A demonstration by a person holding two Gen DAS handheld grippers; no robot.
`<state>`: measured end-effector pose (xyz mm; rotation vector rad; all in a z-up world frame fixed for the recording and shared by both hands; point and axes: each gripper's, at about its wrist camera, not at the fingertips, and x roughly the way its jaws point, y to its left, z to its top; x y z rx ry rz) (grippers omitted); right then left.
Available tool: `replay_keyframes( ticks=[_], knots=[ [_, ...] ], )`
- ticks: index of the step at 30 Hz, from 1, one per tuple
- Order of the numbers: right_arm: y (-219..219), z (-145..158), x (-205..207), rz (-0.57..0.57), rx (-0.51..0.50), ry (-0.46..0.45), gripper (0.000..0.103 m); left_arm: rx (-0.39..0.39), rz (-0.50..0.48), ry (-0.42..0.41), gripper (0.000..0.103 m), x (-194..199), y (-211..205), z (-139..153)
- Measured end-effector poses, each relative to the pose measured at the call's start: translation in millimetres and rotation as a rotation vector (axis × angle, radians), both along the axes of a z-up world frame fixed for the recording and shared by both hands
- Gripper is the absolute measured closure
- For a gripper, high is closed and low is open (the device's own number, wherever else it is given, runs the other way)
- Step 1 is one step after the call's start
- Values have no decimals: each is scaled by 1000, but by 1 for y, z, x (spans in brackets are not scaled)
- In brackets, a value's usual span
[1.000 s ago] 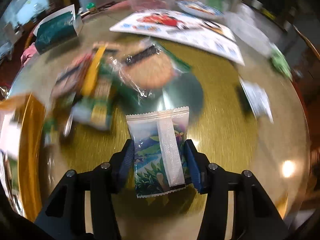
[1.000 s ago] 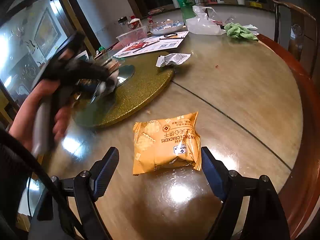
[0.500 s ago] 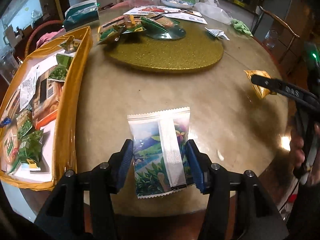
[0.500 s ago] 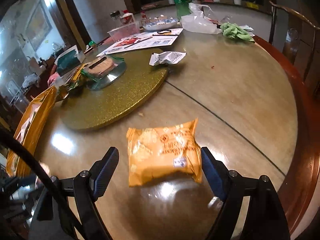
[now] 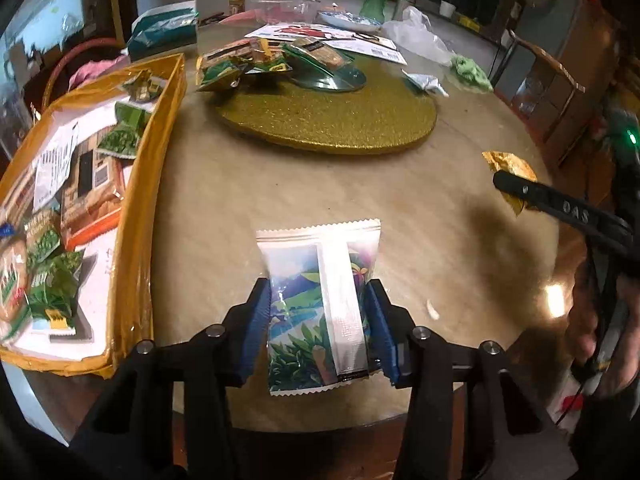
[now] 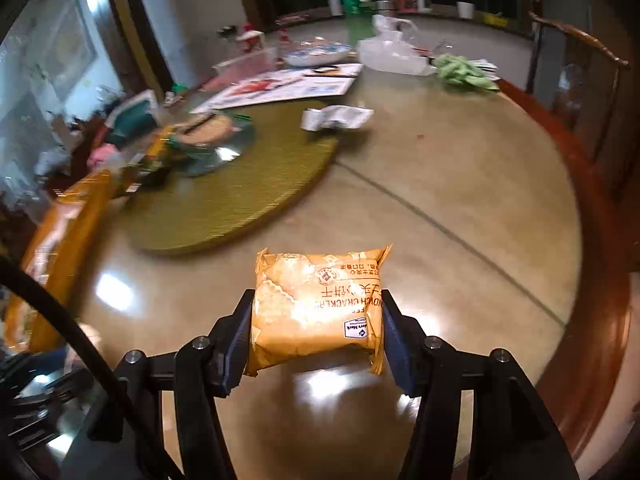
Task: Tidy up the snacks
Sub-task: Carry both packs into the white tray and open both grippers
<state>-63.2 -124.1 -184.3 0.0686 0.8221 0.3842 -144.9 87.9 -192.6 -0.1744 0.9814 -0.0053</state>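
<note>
Left gripper (image 5: 318,320) clamped on a white sachet (image 5: 318,300), held above the table (image 5: 300,200) beside the yellow tray (image 5: 138,216), likely its destination. Right gripper (image 6: 318,322) pinches an orange cracker packet (image 6: 318,304) by its sides, apparently lifted for the same trip.

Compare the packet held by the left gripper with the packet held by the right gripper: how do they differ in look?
The landscape packet is white and green with a pale back seam; the cracker packet is orange with printed text. The landscape packet looks flat, the cracker packet puffy. Both are sealed and clamped: left gripper, right gripper.
</note>
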Motion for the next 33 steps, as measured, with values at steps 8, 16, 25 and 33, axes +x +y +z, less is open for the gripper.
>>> replay_keyframes(
  ticks=[8, 16, 25, 33],
  knots=[
    [66, 46, -28, 238, 123, -75, 45, -89, 77, -102, 56, -28, 38, 44],
    [174, 68, -33, 500, 208, -56, 45, -58, 299, -139, 55, -47, 123, 66],
    [285, 71, 5, 594, 185, 25, 45, -84, 423, -119, 56, -55, 188, 60],
    [352, 45, 50, 534, 47, 53, 45, -80, 459, -150, 55, 4, 258, 80]
  ],
)
